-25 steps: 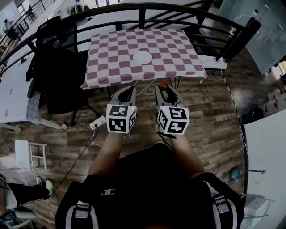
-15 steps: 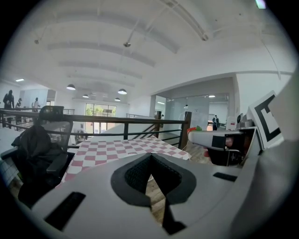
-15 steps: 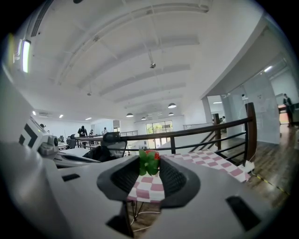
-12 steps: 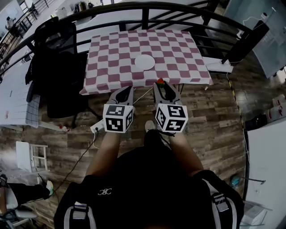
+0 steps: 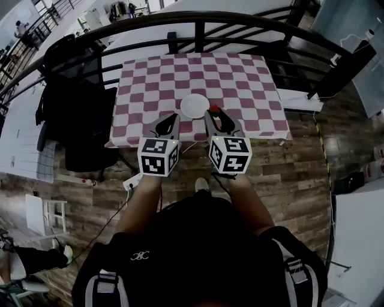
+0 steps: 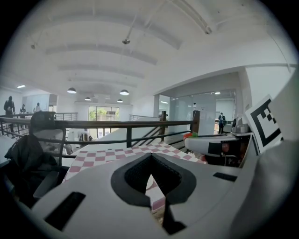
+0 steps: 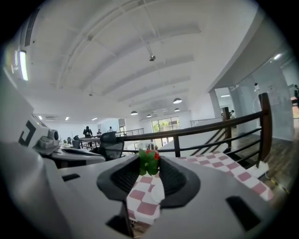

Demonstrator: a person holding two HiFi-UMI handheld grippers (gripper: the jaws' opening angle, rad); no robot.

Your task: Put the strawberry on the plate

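Observation:
A white plate (image 5: 195,106) lies on the table with the red-and-white checked cloth (image 5: 240,78), near its front edge. My right gripper (image 5: 213,112) is shut on a red strawberry (image 5: 213,110) with green leaves, held over the table's near edge just right of the plate. The right gripper view has the strawberry (image 7: 149,161) pinched between the tips, leaves toward the camera. My left gripper (image 5: 173,116) hovers over the near edge left of the plate. Its tips meet in the left gripper view (image 6: 150,156) with nothing between them.
A black office chair (image 5: 78,108) draped with dark cloth stands left of the table. A dark railing (image 5: 198,18) curves behind it. On the wooden floor lie a power strip (image 5: 133,181) and cable; a white stool (image 5: 45,213) is at far left.
The table and plate have come closer. Both grippers moved forward from over the floor to over the table's near edge, the strawberry still held in the right one.

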